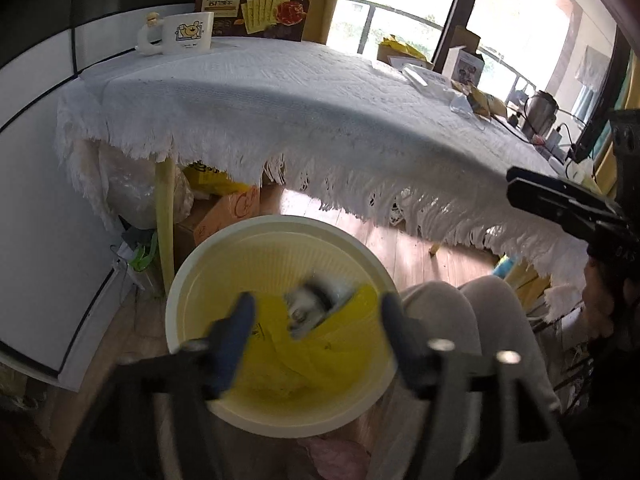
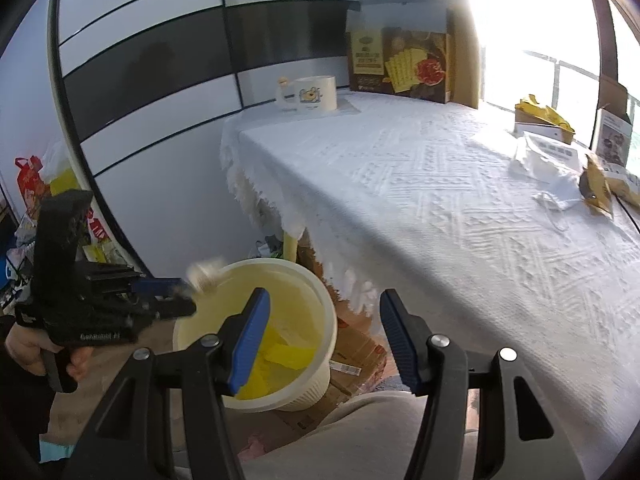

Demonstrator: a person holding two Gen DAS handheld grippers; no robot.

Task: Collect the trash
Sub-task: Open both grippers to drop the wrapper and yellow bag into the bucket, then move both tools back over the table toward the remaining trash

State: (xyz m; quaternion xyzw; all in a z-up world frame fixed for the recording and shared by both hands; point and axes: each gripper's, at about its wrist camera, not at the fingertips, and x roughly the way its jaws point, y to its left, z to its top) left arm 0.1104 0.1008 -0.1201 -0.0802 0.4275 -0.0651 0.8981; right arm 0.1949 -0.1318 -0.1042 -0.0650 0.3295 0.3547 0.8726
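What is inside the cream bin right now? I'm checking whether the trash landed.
The cream bin holds yellow wrappers and a blurred grey piece. The bin's bottom beneath them is covered.

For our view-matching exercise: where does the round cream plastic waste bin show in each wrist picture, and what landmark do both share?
Left wrist: the round cream plastic waste bin sits low and centre, seen from above, beyond the left gripper.
Right wrist: the bin sits low, left of centre, beside the table.
Shared landmark: the white cartoon-print mug at the table's far corner.
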